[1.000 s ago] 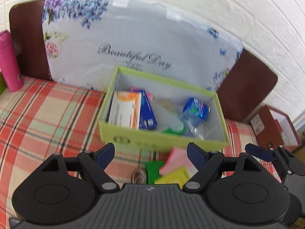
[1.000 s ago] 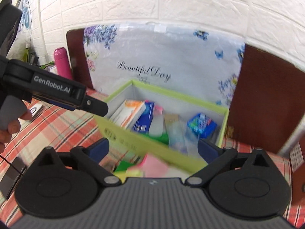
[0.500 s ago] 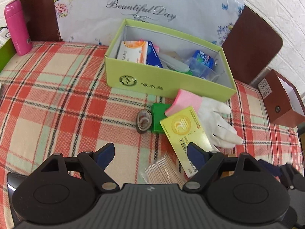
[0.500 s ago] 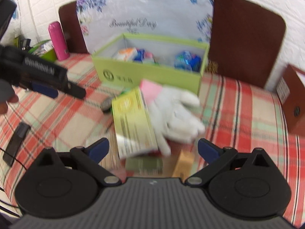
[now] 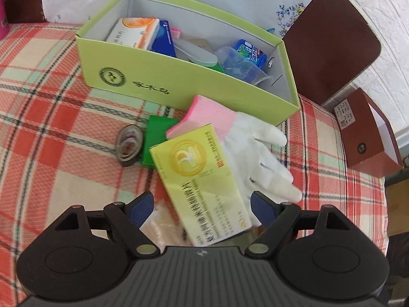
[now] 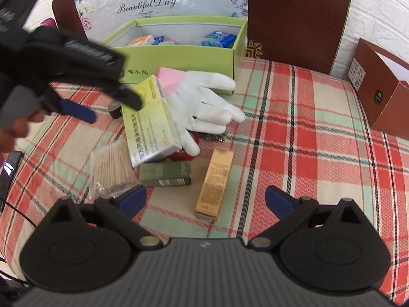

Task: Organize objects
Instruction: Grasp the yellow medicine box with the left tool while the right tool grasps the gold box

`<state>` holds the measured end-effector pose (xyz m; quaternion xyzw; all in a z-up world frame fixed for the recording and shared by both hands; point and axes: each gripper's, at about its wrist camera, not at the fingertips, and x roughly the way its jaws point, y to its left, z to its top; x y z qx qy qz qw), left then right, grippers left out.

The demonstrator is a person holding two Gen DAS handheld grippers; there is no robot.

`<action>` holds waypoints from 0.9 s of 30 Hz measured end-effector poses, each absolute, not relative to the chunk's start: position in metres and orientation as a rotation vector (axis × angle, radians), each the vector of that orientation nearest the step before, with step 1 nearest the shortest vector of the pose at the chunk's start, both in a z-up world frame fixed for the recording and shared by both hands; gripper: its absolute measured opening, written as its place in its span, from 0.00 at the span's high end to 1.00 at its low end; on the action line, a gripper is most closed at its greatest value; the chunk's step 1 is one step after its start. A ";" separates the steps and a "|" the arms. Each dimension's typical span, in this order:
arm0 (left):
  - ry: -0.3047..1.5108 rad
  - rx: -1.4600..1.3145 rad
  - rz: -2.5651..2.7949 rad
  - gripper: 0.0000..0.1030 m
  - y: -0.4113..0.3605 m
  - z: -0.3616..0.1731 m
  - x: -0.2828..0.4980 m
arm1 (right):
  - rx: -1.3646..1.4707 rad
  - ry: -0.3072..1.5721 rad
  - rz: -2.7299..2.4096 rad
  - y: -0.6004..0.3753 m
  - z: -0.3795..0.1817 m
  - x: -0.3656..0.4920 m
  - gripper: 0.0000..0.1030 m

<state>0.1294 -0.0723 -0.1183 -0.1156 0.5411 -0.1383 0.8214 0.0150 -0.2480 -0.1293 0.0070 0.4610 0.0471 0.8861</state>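
Note:
An open light-green box (image 5: 179,81) (image 6: 179,58) holds several packets. In front of it lie a yellow-green medicine box (image 5: 202,181) (image 6: 150,122), a white glove with a pink cuff (image 5: 253,151) (image 6: 204,105), a green packet (image 5: 156,138) and a tape roll (image 5: 129,144). A dark green box (image 6: 166,174), a gold box (image 6: 214,181) and a bag of toothpicks (image 6: 112,168) lie nearer. My left gripper (image 5: 202,204) is open, with the medicine box between its fingers. It also shows in the right wrist view (image 6: 112,105). My right gripper (image 6: 205,199) is open and empty above the gold box.
The plaid cloth (image 6: 306,133) covers the table. A floral board (image 6: 153,2) and a brown panel (image 6: 294,18) stand at the back. A brown carton (image 6: 383,87) (image 5: 363,133) sits at the right. A black device (image 6: 9,171) lies at the left edge.
Both grippers pulled back from the green box, bringing the loose objects into view. The left gripper then came down around the yellow-green medicine box. Both stayed open.

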 end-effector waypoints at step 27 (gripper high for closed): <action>1.193 0.126 -0.369 0.26 -0.074 -0.134 0.138 | 0.046 1.080 0.123 -0.245 -0.166 0.059 0.48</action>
